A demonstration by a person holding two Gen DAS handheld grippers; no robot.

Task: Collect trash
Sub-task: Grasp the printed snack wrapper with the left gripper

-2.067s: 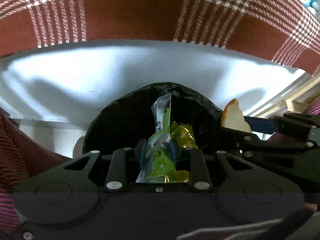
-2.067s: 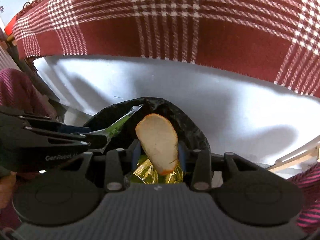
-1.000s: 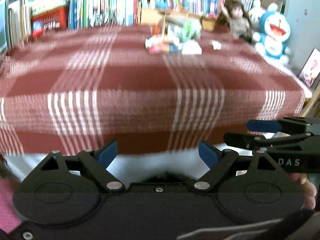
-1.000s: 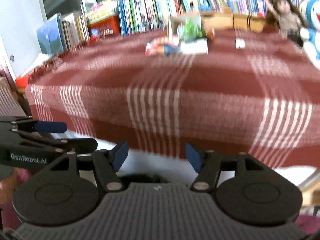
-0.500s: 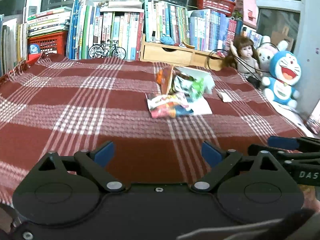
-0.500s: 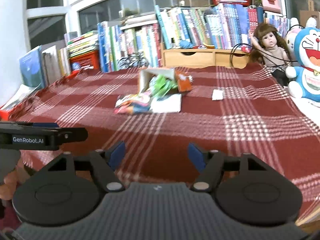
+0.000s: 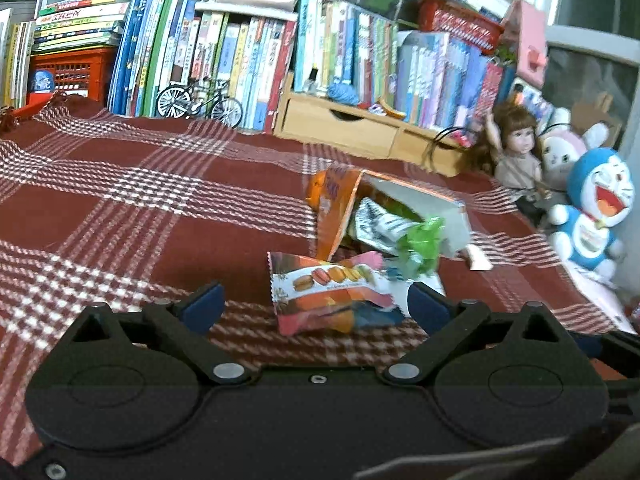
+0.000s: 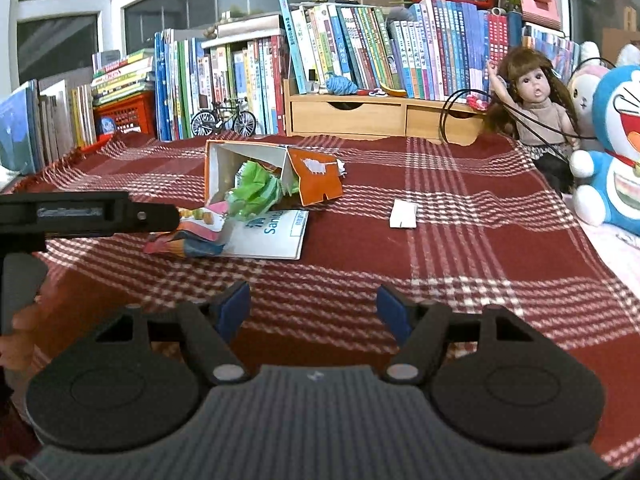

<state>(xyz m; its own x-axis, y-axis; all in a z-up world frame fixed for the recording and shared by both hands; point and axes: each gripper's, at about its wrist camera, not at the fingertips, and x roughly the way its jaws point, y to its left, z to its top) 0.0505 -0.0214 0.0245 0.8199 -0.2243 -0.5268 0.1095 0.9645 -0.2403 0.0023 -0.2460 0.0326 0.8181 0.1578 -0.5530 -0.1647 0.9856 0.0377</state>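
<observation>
With both my left claw [image 7: 314,304] and right claw [image 8: 312,310] spread and empty, jaws just opening wider, I approached the pink macaron-printed snack wrapper [image 7: 330,292] lying near the torn orange carton [image 7: 340,208], next to be pinched.

Left gripper [image 8: 92,212] hides part of macaron wrapper [image 8: 192,232]; blue plush [image 8: 616,152] cut off.

A lived-in home room, probably a child's or family room, is shown. A table is covered with a red plaid cloth [image 8: 460,216], and its far edge is lined with rows of children's books [image 8: 340,40]. A small wooden drawer unit [image 8: 384,118], a miniature bicycle [image 8: 223,119], a doll [image 8: 536,108] and a blue cat plush toy [image 7: 596,212] are set along it.
</observation>
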